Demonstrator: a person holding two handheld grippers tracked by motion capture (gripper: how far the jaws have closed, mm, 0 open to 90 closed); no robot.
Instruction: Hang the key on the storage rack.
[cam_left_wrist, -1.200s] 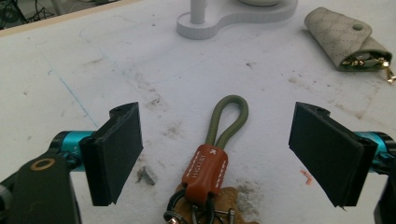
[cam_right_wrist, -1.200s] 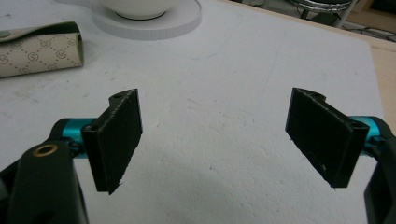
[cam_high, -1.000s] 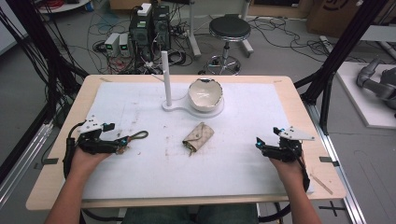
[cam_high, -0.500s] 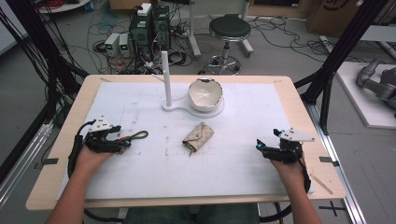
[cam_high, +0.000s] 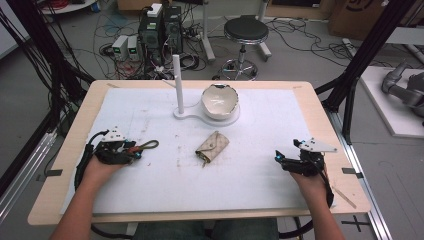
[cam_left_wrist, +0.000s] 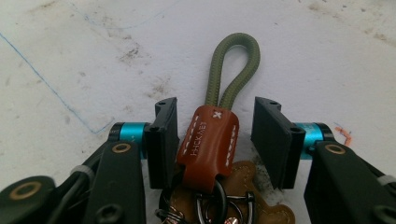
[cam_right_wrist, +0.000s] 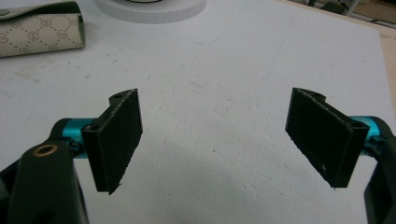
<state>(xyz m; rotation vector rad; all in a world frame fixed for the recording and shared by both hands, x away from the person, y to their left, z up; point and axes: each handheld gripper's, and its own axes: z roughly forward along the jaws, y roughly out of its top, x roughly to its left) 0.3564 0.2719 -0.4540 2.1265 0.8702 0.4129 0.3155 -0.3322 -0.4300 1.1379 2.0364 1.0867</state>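
1. Left gripper (cam_left_wrist: 217, 140) astride keychain (cam_left_wrist: 212, 144) on the table's left part; jaws just closing in, gaps still visible either side of the brown tab, nothing clamped yet.
2. Right gripper (cam_right_wrist: 219, 140) spread wide over bare mat, holding nothing.
3. White stained mat (cam_high: 260, 165) on wooden table (cam_high: 65, 150); pouch (cam_high: 212, 146) mid-table, bowl (cam_high: 219, 101) behind; stool (cam_high: 245, 31) and cables beyond.
4. Long axis along the jaws, green loop (cam_left_wrist: 233, 70) pointing away, toward the pouch.

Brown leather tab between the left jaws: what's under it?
Under the brown leather tab, dark metal rings and a tan leather piece lie on the white mat. The left gripper, jaws just closing, hides what lies lower down.
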